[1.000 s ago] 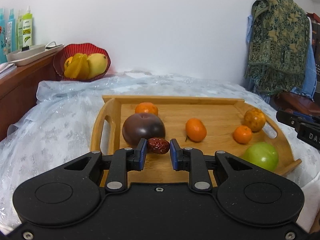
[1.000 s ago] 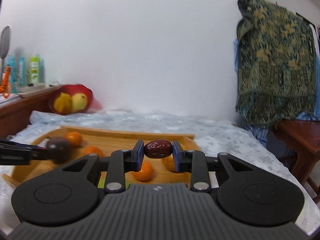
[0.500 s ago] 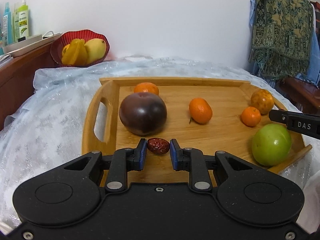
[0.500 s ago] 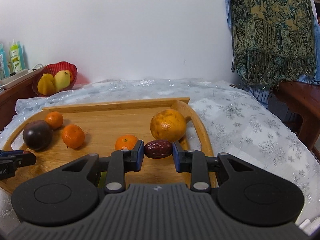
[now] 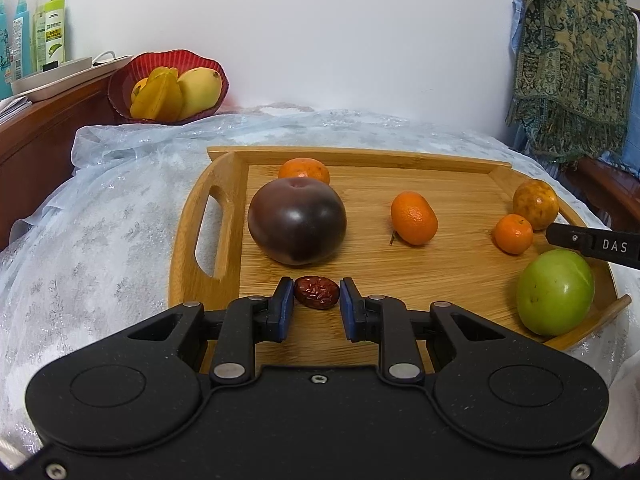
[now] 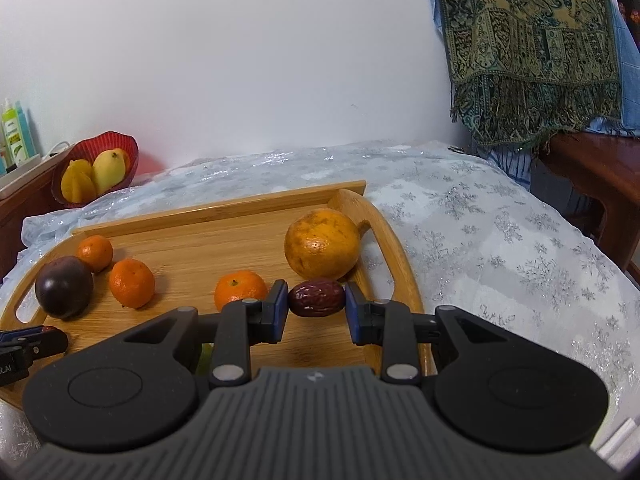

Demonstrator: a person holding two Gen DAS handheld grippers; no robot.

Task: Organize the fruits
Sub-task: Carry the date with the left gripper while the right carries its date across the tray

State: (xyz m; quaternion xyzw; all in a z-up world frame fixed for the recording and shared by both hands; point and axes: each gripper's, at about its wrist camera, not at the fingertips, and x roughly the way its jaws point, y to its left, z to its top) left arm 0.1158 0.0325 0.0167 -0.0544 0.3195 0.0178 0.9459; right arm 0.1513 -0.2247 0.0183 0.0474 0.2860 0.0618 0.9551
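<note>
While both grippers hang low over the wooden tray (image 5: 404, 280), each has its blue pads pressed on a wrinkled red date: the left gripper (image 5: 316, 307) pinches a small date (image 5: 317, 297) at its tightest, near the tray's front edge by the left handle; the right gripper (image 6: 316, 309) clamps a plumper date (image 6: 317, 297) by its two ends, close to the right handle. Just beyond the left date sits a dark purple fruit (image 5: 297, 221), with a mandarin (image 5: 304, 171) behind it and another mandarin (image 5: 413, 218) lying mid-tray; beyond the right date rest a large yellow-orange citrus (image 6: 322, 243) and a small mandarin (image 6: 240, 289); a green apple (image 5: 554, 292) sits at the tray's right front; farther back, a red bowl (image 5: 168, 80) of yellow fruit stands by the wall.
</note>
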